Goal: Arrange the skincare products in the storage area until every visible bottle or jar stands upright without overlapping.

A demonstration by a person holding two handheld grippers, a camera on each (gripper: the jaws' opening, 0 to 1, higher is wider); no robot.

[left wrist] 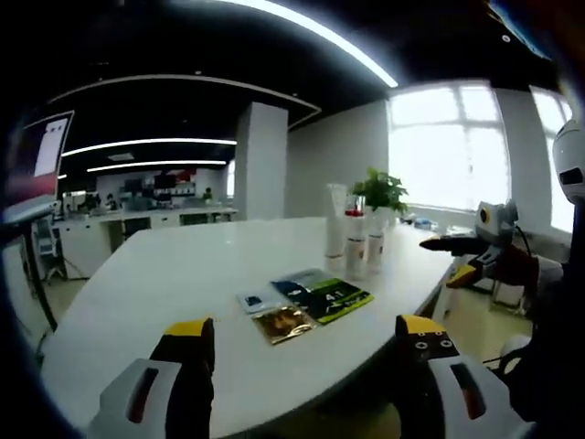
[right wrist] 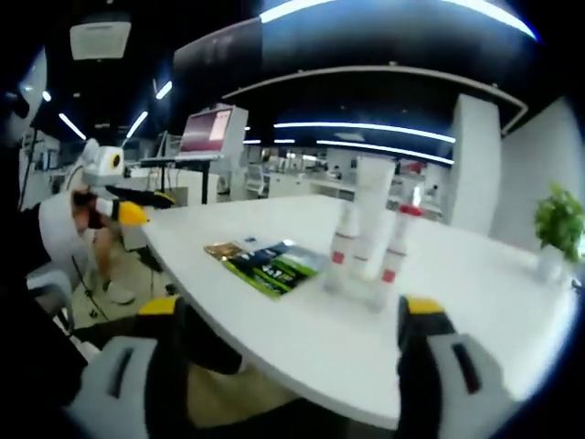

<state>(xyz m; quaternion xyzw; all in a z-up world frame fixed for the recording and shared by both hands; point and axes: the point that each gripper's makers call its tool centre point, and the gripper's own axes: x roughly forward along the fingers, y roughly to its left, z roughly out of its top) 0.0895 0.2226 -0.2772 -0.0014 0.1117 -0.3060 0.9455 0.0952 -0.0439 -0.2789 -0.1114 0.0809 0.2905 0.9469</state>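
At the bottom of both views your left gripper (left wrist: 306,352) and right gripper (right wrist: 297,334) hang spread, holding nothing. Flat sachets (right wrist: 265,261) lie mid-frame. Upright bottles (right wrist: 370,242) stand just beyond, right of center, nearer your right hand.

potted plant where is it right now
In the left gripper view the potted plant stands at the far side of the white table, just behind the cluster of white bottles; in the right gripper view it's at the right edge.

dim room, blown-out windows (left wrist: 457,146), ceiling strip lights (right wrist: 366,128), soft blur, fisheye warp
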